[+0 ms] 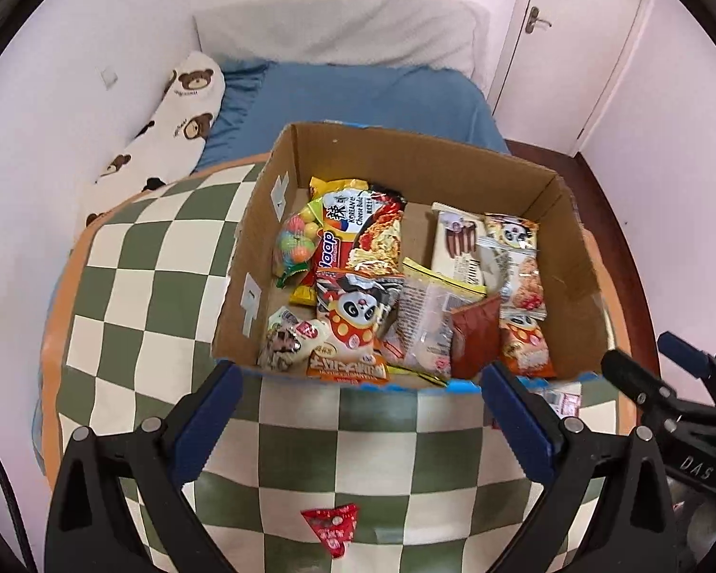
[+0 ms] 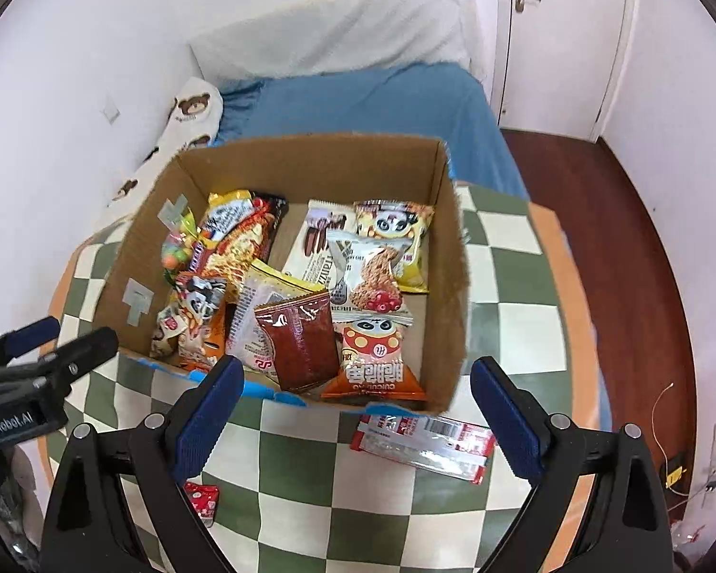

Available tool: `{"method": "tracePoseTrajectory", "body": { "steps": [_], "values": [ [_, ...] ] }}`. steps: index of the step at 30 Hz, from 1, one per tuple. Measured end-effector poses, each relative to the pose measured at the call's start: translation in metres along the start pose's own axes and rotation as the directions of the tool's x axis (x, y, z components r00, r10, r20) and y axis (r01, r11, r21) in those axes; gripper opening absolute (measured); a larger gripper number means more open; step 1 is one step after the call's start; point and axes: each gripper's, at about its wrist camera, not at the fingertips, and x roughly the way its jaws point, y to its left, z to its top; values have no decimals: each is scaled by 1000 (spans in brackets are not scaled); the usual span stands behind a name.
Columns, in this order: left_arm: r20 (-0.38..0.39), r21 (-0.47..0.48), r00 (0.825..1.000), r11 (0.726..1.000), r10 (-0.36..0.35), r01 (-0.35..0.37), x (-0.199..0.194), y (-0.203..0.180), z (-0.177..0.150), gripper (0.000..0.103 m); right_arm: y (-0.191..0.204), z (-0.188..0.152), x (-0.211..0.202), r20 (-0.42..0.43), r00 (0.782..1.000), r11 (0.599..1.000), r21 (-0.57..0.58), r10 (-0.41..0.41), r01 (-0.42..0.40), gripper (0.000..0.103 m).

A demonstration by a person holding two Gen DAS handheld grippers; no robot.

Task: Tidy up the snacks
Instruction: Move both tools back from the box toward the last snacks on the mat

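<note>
From the left wrist, the left gripper (image 1: 358, 410) tilts steeply down over the checked worktop (image 1: 157, 258), jaws wide apart and empty, just short of the box (image 1: 568, 248) crammed with snacks (image 1: 358, 315). A red packet (image 1: 331, 527) lies on the cloth between the arms. From the right wrist, the right gripper (image 2: 355, 410) tilts down likewise, jaws wide apart and holding nothing, before the box (image 2: 305, 162); a red-and-white pack (image 2: 425, 441) lies outside its near wall.
</note>
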Motion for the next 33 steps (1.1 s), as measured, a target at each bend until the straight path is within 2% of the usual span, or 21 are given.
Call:
{"method": "tracePoseTrajectory", "body": {
  "steps": [10, 15, 17, 21, 24, 25, 26, 29, 33],
  "values": [
    [97, 44, 995, 999, 11, -16, -58, -17, -34, 102, -3, -30, -74, 112, 993, 999, 24, 34, -37, 98],
    [120, 41, 993, 999, -2, -3, -77, -21, -46, 102, -5, -44, -95, 117, 989, 995, 47, 86, -92, 98],
    [117, 30, 993, 1000, -5, 1, -77, -20, -50, 102, -10, -51, -92, 86, 990, 991, 64, 115, -120, 98],
    [59, 1, 998, 1000, 9, -10, -50, -12, -62, 102, -38, -70, -53, -8, 990, 983, 121, 142, -140, 98],
    [-6, -24, 999, 999, 46, -46, -18, -5, -76, 102, -65, -81, -9, -71, 988, 979, 164, 134, -121, 95],
    [-33, -33, 998, 998, 59, -60, -5, -3, -81, 102, -76, -85, 8, -98, 984, 974, 187, 149, -129, 82],
    [-54, -39, 996, 997, 68, -70, 4, -1, -86, 102, -86, -87, 27, -127, 978, 968, 211, 167, -138, 74],
    [-105, -61, 989, 992, 101, -108, 31, 4, -99, 102, -108, -89, 67, -152, 965, 950, 264, 214, -169, 74],
    [-164, -99, 976, 982, 142, -159, 55, 9, -115, 102, -124, -79, 118, -169, 955, 949, 244, 244, -199, 74]
  ]
}}
